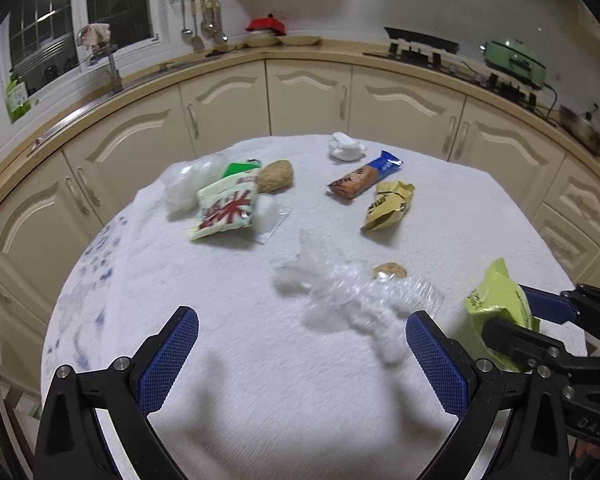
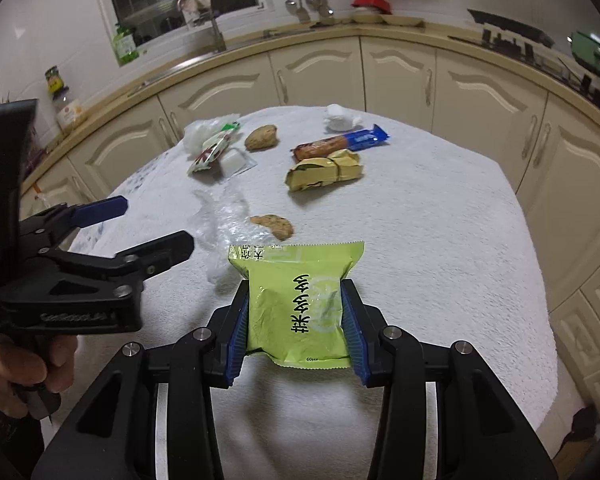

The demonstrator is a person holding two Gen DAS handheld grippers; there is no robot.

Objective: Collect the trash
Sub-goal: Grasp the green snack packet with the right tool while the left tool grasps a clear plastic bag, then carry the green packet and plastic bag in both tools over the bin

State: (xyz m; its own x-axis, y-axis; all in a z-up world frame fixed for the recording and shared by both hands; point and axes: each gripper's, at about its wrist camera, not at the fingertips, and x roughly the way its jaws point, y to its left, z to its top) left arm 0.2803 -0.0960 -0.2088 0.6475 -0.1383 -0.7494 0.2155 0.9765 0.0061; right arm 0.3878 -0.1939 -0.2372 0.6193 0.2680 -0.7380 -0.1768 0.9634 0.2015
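Kitchen table [image 2: 440, 240] under white cloth, strewn with wrappers.
Right gripper [image 2: 296, 320] clamped on green packet [image 2: 300, 300]; left gripper [image 1: 302, 344] gaping near clear plastic [image 1: 340, 292].

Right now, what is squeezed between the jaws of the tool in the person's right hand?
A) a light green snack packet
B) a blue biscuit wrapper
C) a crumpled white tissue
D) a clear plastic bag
A: the right gripper has both blue pads pressed against the sides of the light green snack packet.

Green packet [image 2: 298, 304] shows bold black Chinese characters, sideways; the left gripper [image 1: 302, 360] body reads "DAS", partly cut off.
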